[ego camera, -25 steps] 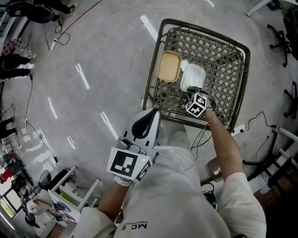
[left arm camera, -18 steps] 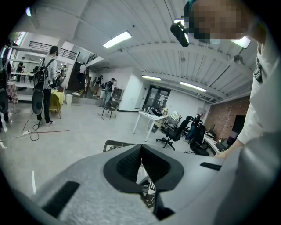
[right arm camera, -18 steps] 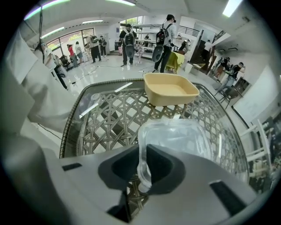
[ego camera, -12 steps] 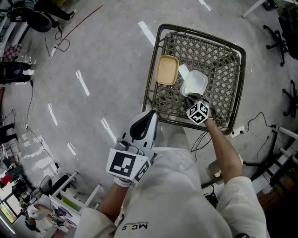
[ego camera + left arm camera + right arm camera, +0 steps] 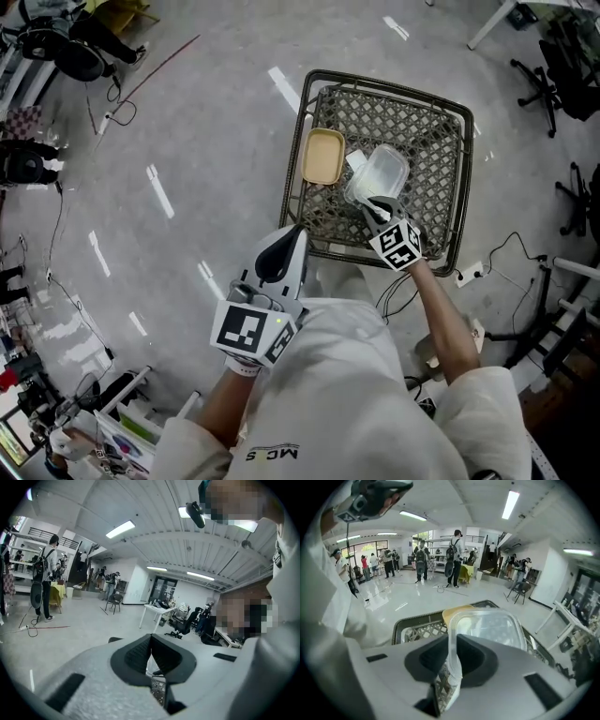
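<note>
Held clear square plastic container (image 5: 377,173) by its rim between right gripper's (image 5: 375,208) clamped jaws, tilted in the air above dark woven wicker table (image 5: 375,82), beside tan square tub (image 5: 322,157) lying on that table; carried left gripper (image 5: 292,234) pressed together, empty, off the table's near edge.

A lattice worktop (image 5: 424,141) stands on the grey floor (image 5: 187,112); a yellow tray (image 5: 323,157) lies at its left.

Bare wicker table top (image 5: 433,155) right of clear container (image 5: 378,173), yellow tray (image 5: 323,157) left.
</note>
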`<state>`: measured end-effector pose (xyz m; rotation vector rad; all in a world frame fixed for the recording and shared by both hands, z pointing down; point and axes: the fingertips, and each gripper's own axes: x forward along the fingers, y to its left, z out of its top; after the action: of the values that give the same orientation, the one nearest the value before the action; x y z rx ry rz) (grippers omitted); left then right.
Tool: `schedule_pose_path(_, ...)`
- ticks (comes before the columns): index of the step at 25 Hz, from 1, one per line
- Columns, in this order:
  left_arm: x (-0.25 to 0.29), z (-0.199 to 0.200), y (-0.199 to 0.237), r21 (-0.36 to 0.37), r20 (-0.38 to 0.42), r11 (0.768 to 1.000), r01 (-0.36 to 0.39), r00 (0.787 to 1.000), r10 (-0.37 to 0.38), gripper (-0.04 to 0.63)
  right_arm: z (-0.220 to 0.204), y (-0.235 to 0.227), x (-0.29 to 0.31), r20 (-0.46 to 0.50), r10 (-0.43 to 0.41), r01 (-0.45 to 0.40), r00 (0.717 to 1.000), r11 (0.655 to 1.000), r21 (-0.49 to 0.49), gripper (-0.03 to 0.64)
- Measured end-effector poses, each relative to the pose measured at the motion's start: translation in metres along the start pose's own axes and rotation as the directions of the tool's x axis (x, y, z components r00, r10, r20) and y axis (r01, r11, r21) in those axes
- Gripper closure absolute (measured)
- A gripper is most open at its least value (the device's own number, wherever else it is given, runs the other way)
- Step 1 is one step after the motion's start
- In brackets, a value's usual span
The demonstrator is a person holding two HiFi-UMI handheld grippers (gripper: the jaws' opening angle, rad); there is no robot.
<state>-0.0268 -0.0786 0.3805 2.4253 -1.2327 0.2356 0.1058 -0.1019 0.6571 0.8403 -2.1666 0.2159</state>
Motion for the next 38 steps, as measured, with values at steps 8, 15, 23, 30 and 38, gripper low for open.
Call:
schedule_pose_path(8,-0.006,0.003,-0.008,0.001,0.038,1.000,0.002,0.999,-0.002,0.571,0.062,-0.009,-0.073,0.169,-0.085,0.065,0.982,0.991,0.116,0.546)
schedule_pose_path(15,-0.006,0.011,-0.011,0.007,0.077,1.000,0.008,0.997,-0.009,0.571,0.121,-0.025,-0.148,0.327,-0.202,0.160,0.923,0.975,0.151,0.546)
schedule_pose_path(23,-0.018,0.022,-0.012,0.014,0.114,1.000,-0.003,0.993,0.001,0.571,0.183,-0.041,-0.237,0.497,-0.337,0.268,0.800,0.941,0.206,0.546)
schedule_pose_path(30,-0.019,0.032,-0.012,0.014,0.141,1.000,-0.008,0.990,0.006,0.571,0.196,-0.047,-0.285,0.549,-0.432,0.340,0.715,0.902,0.267,0.545)
schedule_pose_path(38,-0.017,0.035,-0.009,0.014,0.150,1.000,-0.004,0.989,0.002,0.571,0.184,-0.040,-0.290,0.541,-0.475,0.356,0.694,0.879,0.316,0.545)
